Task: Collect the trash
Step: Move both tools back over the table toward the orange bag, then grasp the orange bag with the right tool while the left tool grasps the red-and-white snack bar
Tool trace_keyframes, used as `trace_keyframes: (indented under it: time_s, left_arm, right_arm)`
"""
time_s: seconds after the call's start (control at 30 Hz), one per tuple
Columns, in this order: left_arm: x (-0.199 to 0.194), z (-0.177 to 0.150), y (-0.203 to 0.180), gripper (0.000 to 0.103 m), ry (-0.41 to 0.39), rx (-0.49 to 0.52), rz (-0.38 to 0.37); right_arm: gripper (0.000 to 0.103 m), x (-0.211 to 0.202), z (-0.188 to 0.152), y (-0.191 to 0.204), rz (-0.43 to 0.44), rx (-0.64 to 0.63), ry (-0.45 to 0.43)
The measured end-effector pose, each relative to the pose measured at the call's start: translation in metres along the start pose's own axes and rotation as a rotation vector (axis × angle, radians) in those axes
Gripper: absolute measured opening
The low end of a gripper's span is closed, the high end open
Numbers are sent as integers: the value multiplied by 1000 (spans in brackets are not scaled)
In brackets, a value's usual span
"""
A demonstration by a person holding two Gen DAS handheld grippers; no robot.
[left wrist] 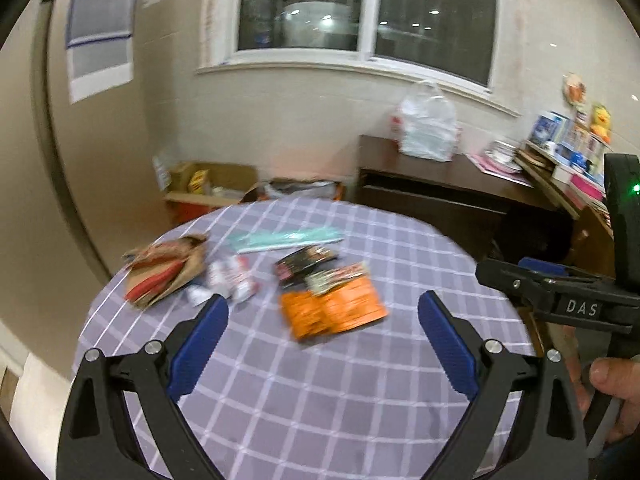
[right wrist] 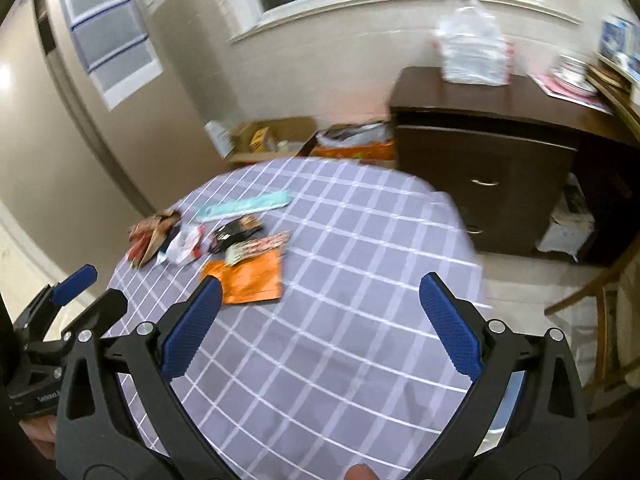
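Blur smears the trash on my round table with the lilac checked cloth [left wrist: 320,380], so no labels are readable: a brown and red paper wrapper [left wrist: 164,270], crumpled white plastic [left wrist: 232,278], a long mint-green packet [left wrist: 288,237], a black pouch [left wrist: 306,262] and an orange packet [left wrist: 334,310]. My left gripper [left wrist: 323,305] and right gripper [right wrist: 320,285] both gape wide, empty, above the cloth. Behind stands a dark wooden cabinet [right wrist: 488,184].

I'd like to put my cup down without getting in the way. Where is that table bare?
The near half of the checked tablecloth, between the orange packet and the near edge, is bare, as is the side toward the dark cabinet. The far-left part is crowded with wrappers.
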State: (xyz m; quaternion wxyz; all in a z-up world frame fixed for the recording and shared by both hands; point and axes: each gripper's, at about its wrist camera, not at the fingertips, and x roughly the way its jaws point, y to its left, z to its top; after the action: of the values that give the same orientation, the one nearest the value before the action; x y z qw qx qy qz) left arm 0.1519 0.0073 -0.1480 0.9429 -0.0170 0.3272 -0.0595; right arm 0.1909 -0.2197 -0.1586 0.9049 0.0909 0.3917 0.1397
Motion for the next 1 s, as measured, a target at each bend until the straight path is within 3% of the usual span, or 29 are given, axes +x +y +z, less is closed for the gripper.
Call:
trace_keyframes:
  time_s: [0.4, 0.5, 0.6, 0.67, 0.73, 0.8, 1.0]
  left_arm:
    - [12, -40, 79, 94, 84, -123, 112]
    - [13, -44, 90, 94, 91, -141, 129]
    - [16, -44, 99, 94, 93, -151, 145]
    - [20, -43, 104, 94, 98, -158, 151]
    - [24, -41, 107, 94, 102, -160, 154]
    - [29, -40, 108, 94, 104, -162, 152]
    - [45, -31, 99, 94, 110, -147, 138]
  right_arm:
    - [97, 89, -16, 92, 57, -221, 143]
    - [88, 107, -18, 108, 52, -255, 161]
    - [85, 125, -20, 117, 27, -278, 176]
    - [71, 134, -24, 120, 12, -294, 187]
    - [41, 138, -29, 121, -22, -331, 179]
    - [33, 135, -30, 118, 5, -322, 176]
    - [33, 119, -28, 92, 42, -265, 175]
